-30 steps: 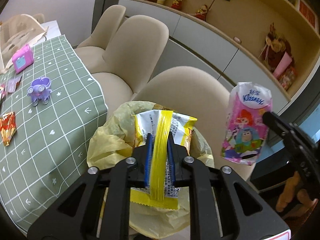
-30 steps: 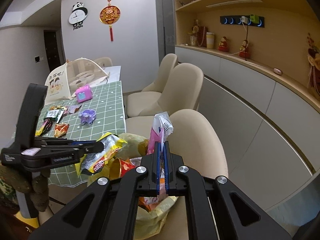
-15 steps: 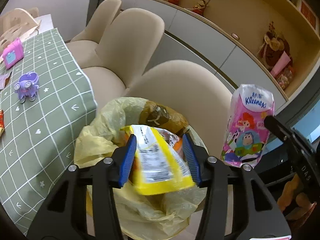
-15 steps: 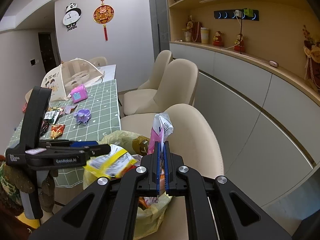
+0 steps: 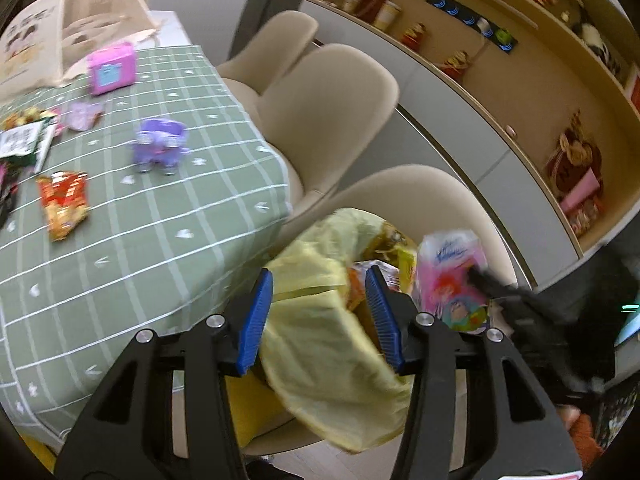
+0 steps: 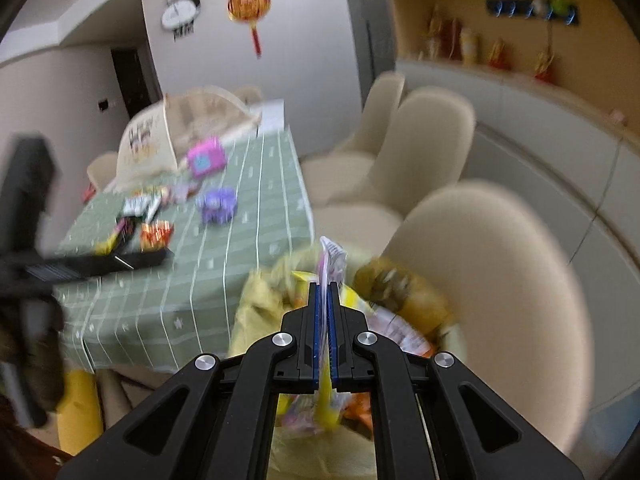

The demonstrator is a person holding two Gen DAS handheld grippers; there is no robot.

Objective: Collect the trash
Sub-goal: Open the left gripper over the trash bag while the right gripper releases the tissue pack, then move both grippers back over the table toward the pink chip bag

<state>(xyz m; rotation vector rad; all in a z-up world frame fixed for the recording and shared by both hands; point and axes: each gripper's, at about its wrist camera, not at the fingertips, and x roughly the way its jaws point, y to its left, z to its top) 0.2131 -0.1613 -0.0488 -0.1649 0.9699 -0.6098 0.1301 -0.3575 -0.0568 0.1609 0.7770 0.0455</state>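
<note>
Green checked tablecloth lies left of my fingers, wrappers scattered on it. My left gripper stands released, blue pads apart over the crumpled yellow plastic trash bag on the beige chair. My right gripper is clenched on the pink cartoon-printed tissue pack, just above the bag's mouth.

My right gripper is clamped on a pink tissue pack, right above the yellow trash bag that holds wrappers. Beyond the bag, up and left of my fingertips, lies the green checked table. The left gripper reaches in from the left, blurred.
</note>
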